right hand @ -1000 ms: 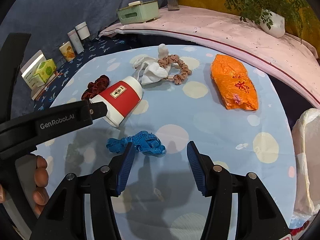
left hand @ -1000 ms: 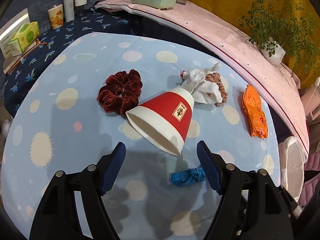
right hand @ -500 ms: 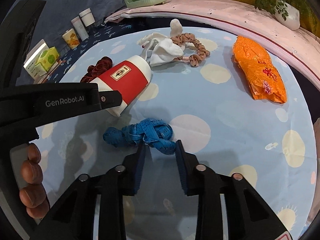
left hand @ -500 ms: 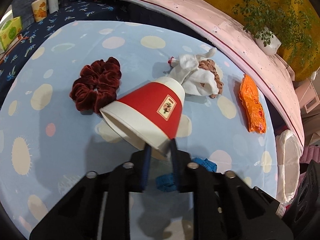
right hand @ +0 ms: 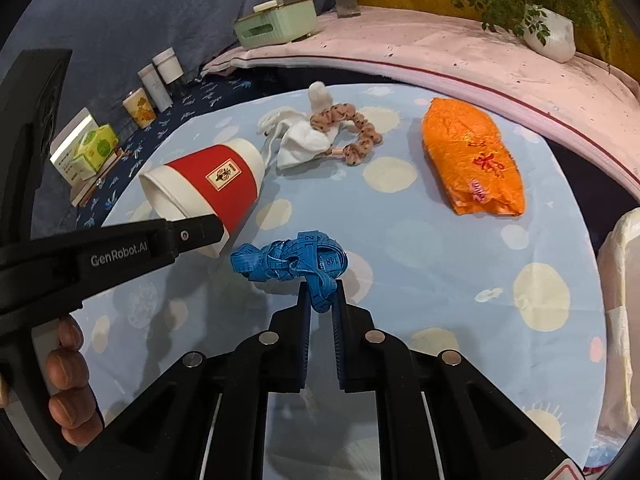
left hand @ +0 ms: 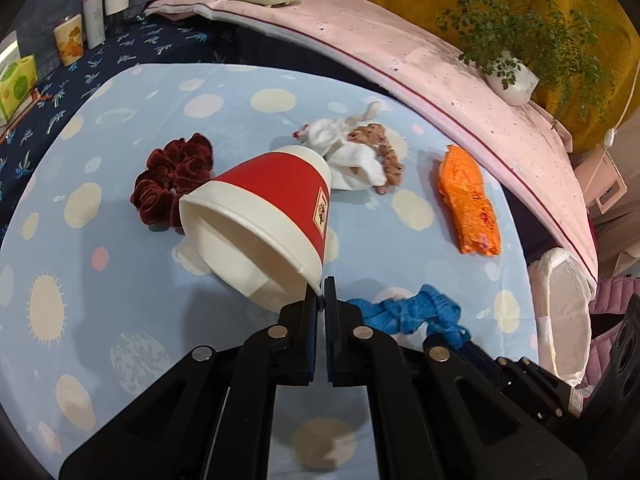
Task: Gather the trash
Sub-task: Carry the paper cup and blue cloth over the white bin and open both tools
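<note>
The table (left hand: pixel 120 300), covered in a pale blue cloth with cream spots, is carrying all the items. At its right edge a white bag (right hand: pixel 620 280) is running out of frame, so its contents cannot be read.

The red-and-white paper cup (left hand: pixel 264 216) is lying tilted with its mouth toward the left wrist camera. The left gripper (left hand: pixel 321 300) is pinching the cup's rim, with one finger inside the mouth and one outside, the jaws pressed nearly together on the thin wall. In the right wrist view the cup (right hand: pixel 208 184) is partly hiding behind the left gripper's arm.

The orange wrapper (right hand: pixel 472 156) is lying flat toward the far right of the table, well apart from both grippers.

The blue measuring tape (right hand: pixel 296 260) is bunched in a knot at the table's centre. The right gripper (right hand: pixel 321 296) is closing its jaws on a loop of the tape, and the pads are pressing on it.

The dark red scrunchie (left hand: pixel 172 180) is sitting just behind the cup, partly covered by it. The white crumpled tissue (right hand: pixel 300 140) and the spotted scrunchie (right hand: pixel 356 132) are touching each other beyond the cup.

Fingers (right hand: pixel 68 368) of a hand are showing at the lower left, cut off by the frame.
</note>
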`<state>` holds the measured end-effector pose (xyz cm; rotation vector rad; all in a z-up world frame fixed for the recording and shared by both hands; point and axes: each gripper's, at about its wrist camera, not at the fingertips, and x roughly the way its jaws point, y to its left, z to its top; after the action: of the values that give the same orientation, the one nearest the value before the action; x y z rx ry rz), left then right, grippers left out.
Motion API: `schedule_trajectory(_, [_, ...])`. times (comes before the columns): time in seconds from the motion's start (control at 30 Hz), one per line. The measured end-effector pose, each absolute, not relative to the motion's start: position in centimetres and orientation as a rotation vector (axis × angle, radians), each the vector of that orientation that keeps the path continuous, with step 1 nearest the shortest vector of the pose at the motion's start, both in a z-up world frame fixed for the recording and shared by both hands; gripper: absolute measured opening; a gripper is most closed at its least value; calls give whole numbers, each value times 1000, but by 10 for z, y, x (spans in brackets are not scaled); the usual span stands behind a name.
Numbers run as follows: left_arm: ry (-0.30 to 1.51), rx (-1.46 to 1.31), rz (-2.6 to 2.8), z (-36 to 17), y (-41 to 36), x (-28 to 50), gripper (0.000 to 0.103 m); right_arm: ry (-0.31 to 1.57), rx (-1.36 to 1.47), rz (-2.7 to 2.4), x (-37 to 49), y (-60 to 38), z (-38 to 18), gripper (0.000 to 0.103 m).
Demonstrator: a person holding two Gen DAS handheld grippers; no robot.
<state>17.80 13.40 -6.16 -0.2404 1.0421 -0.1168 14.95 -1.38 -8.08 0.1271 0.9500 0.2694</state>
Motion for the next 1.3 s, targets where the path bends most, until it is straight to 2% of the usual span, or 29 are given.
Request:
schedule_trajectory(0.63, [950,-94,-320,-7,10,143,3,764,255,26,107,-143,-17,10])
schedule_trajectory(1.3, [905,78,-572,16,-139,108,3,683,402,-236,45,-285,-12,10])
